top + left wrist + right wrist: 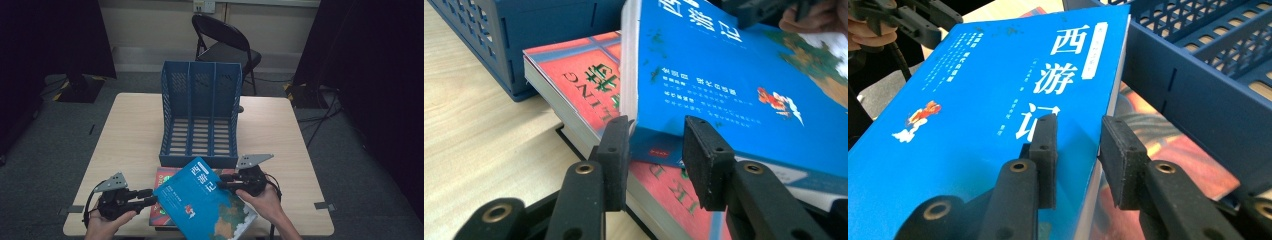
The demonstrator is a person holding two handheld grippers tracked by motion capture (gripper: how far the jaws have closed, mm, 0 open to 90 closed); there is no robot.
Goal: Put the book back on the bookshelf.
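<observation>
A blue paperback with white Chinese characters (200,200) hangs tilted above a red book (162,175) at the table's front edge. In the left gripper view my left gripper (656,145) is shut on the blue book's (724,70) near corner, one pad on each side, with the red book (574,70) lying flat beneath. In the right gripper view my right gripper (1078,135) is shut on the opposite long edge of the blue book (988,100), one pad on the cover and the other under the pages. From above, my left gripper (150,196) and right gripper (224,181) flank the book.
A blue three-slot file rack (200,100) stands mid-table just behind the books, its open slots facing me; its wall (1208,75) is close to my right jaws. A dark flat thing lies under the red book. A folding chair (225,45) stands beyond the wooden table (130,130).
</observation>
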